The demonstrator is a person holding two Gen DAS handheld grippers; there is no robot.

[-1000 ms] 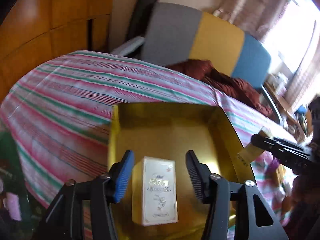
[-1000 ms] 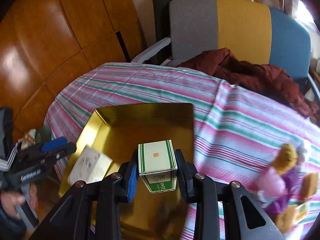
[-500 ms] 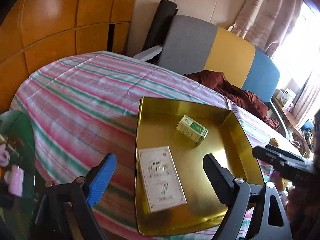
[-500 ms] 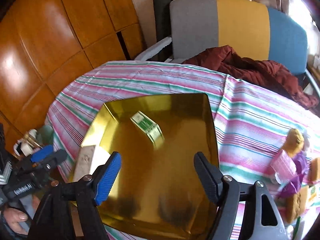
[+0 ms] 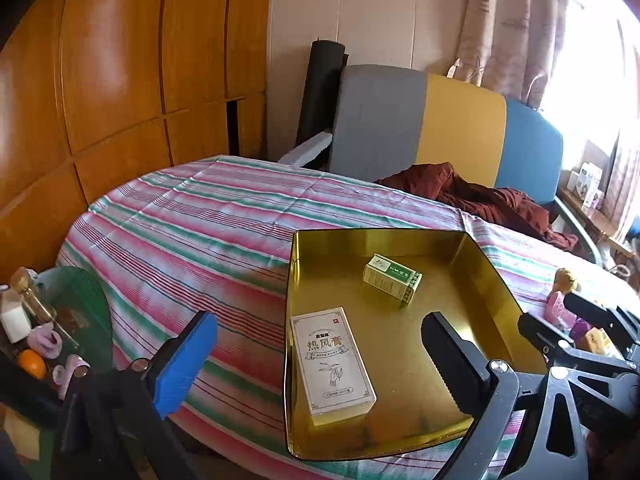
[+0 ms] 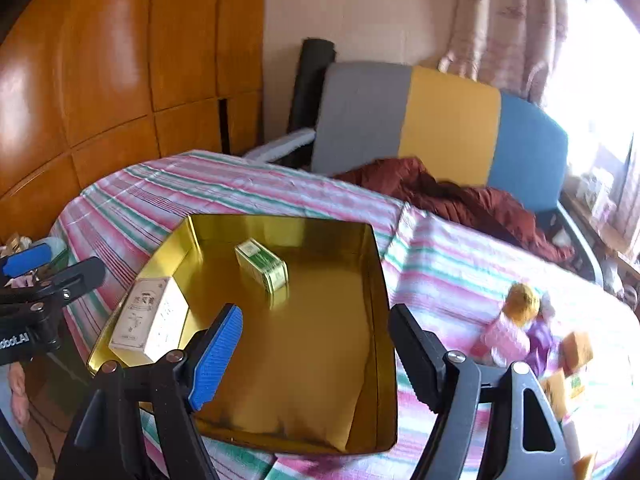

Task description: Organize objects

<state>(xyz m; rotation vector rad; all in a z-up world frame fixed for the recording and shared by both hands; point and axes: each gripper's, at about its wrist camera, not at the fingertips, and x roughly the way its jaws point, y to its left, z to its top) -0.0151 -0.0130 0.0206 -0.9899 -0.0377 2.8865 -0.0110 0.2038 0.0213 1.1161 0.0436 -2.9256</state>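
Observation:
A gold tray sits on the striped tablecloth. In it lie a white box with Chinese print at the near left and a green-and-white box on its side further in. My left gripper is open and empty, raised back from the tray's near left edge. My right gripper is open and empty, above the tray's near side. Each gripper shows at the edge of the other's view.
A doll in pink and small yellow boxes lie on the cloth right of the tray. A red cloth lies before a grey, yellow and blue chair back. A green bin with small items stands at the left.
Both grippers opened and let go of their boxes into the tray, then drew back and up. The green-and-white box now lies on its side.

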